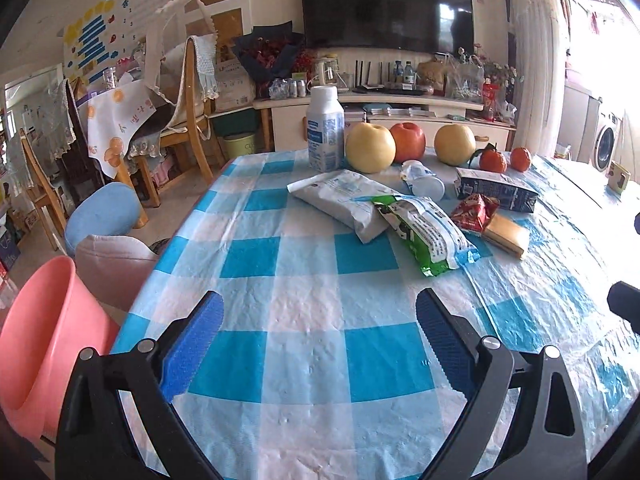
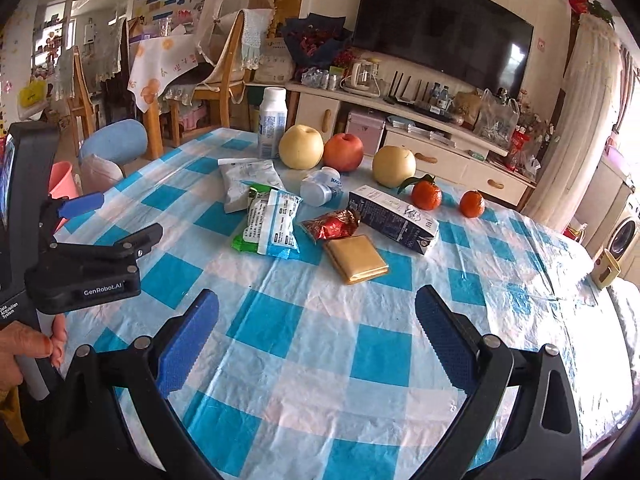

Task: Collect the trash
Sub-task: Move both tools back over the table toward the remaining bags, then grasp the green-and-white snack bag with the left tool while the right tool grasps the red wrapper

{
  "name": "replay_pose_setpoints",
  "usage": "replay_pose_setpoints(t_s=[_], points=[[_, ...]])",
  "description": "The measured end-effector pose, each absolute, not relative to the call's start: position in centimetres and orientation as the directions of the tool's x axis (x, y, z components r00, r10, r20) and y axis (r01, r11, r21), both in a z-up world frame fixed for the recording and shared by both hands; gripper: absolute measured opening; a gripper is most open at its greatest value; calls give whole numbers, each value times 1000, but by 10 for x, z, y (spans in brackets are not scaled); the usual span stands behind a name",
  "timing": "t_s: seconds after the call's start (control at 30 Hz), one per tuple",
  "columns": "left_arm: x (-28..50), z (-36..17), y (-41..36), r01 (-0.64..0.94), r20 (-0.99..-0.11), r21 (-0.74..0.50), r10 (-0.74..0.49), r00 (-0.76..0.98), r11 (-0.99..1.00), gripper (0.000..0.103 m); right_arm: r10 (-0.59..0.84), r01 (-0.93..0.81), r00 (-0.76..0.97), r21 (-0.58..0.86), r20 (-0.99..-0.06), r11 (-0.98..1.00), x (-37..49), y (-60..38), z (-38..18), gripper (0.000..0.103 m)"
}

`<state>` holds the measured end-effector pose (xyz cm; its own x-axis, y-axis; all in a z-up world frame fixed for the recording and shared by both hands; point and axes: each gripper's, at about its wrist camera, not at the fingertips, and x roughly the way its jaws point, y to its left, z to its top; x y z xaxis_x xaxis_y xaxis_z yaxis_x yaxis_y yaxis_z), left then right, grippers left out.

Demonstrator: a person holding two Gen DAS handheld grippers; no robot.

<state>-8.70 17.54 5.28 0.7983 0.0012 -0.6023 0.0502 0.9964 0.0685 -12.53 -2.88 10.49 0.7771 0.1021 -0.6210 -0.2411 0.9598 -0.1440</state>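
Note:
On the blue-checked tablecloth [image 1: 304,288] lies a heap of litter: a white packet [image 1: 344,204], a green-and-white bag [image 1: 424,232], a red wrapper [image 1: 474,212], a flat tan packet [image 1: 506,234], a dark carton [image 1: 496,190] and a small tipped bottle [image 1: 422,180]. My left gripper [image 1: 320,300] is open over bare cloth, well short of the heap. My right gripper [image 2: 318,296] is also open and empty, with the tan packet [image 2: 356,260] just beyond its fingertips. The left gripper [image 2: 120,216] shows at the left edge of the right wrist view, held by a hand [image 2: 24,348].
A pink bin [image 1: 44,332] stands on the floor off the table's left edge, beside two padded stools [image 1: 104,212]. At the far side stand a white bottle [image 1: 326,132], two pears, an apple [image 1: 408,140] and two tangerines [image 1: 506,160]. A yellow cup [image 2: 606,268] sits at the right edge.

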Motion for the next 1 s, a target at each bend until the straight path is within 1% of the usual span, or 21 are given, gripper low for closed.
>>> replay_pose_setpoints(t_s=[0.1, 0.17, 0.37, 0.43, 0.5, 0.63, 0.7, 0.83, 1.0], points=[[-89, 48, 163, 82, -614, 79, -16, 789, 993, 96, 130, -244, 778, -104, -615, 964, -123, -47, 103, 99], [-89, 47, 156, 92, -619, 93, -15, 785, 991, 96, 159, -236, 775, -47, -612, 971, -120, -65, 101, 99], [-83, 46, 148, 100, -647, 50, -44, 761, 994, 96, 147, -154, 765, 44, -627, 987, -101, -111, 89, 99], [-79, 49, 148, 87, -652, 38, -41, 757, 995, 96, 165, -141, 760, 89, -628, 986, -96, -124, 85, 99], [-72, 52, 149, 70, -665, -19, -65, 744, 997, 96, 173, -120, 745, 127, -644, 985, -87, -135, 80, 99], [-53, 51, 146, 51, -694, -131, -128, 708, 990, 96, 259, -111, 716, 260, -649, 959, -70, -153, 70, 99], [-42, 50, 136, 59, -701, -148, -147, 698, 987, 96, 298, -123, 704, 303, -645, 945, -60, -155, 66, 99], [-21, 47, 116, 74, -718, -138, -152, 679, 988, 96, 338, -172, 687, 308, -643, 936, -44, -145, 61, 99], [6, 46, 99, 61, -736, -118, -129, 665, 991, 96, 367, -215, 677, 306, -638, 928, -22, -138, 56, 99]])
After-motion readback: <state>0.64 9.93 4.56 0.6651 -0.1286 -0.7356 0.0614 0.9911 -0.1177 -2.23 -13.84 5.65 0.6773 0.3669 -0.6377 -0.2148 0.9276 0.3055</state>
